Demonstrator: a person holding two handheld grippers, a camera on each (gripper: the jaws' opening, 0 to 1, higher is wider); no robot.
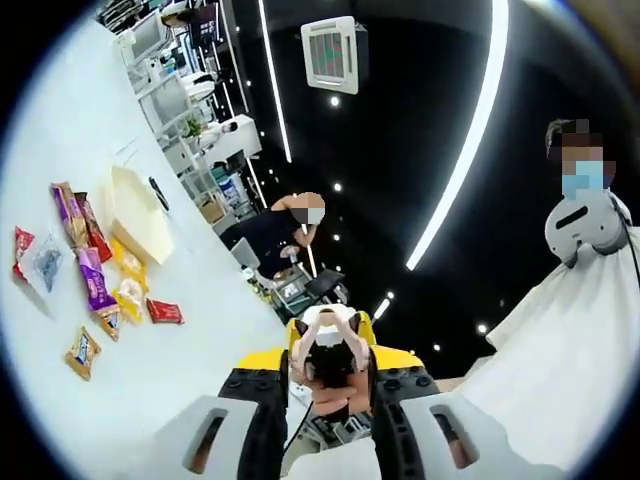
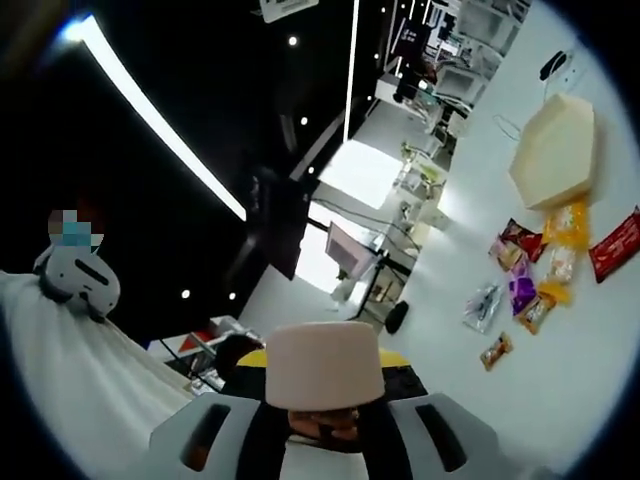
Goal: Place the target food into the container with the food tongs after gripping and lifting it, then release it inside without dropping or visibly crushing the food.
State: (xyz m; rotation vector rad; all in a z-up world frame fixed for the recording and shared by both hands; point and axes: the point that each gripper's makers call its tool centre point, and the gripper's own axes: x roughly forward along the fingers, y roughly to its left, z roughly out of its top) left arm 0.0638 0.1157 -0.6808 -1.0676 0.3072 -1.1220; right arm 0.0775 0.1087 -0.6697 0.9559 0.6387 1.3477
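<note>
Left gripper view: left gripper [image 1: 328,440] low in frame, pale grey jaws with black inner faces standing apart, a yellow-and-black mass between them too muddled to identify; clenched or released cannot be told. Cream hexagonal container [image 1: 135,215] on white tabletop [image 1: 170,380], a small black object [image 1: 158,192] just beside it; scattered snack packets in purple, red and yellow [image 1: 95,275] near the container, none inside it. Beyond the container, a person in a dark top [image 1: 275,230]; square ceiling vent [image 1: 333,52]. Right gripper view: right gripper [image 2: 325,440], a pale rounded block [image 2: 325,362] sitting above its jaws, hiding the gap; grip state not determinable. Same container [image 2: 555,150], packets [image 2: 520,290] just beside it on the tabletop [image 2: 580,380]. Common to both views: dark ceiling, long white light strip [image 1: 470,130] [image 2: 160,120], white-draped figure [image 1: 570,340] [image 2: 70,370] well apart from the container. Packet lettering too small to read.
</note>
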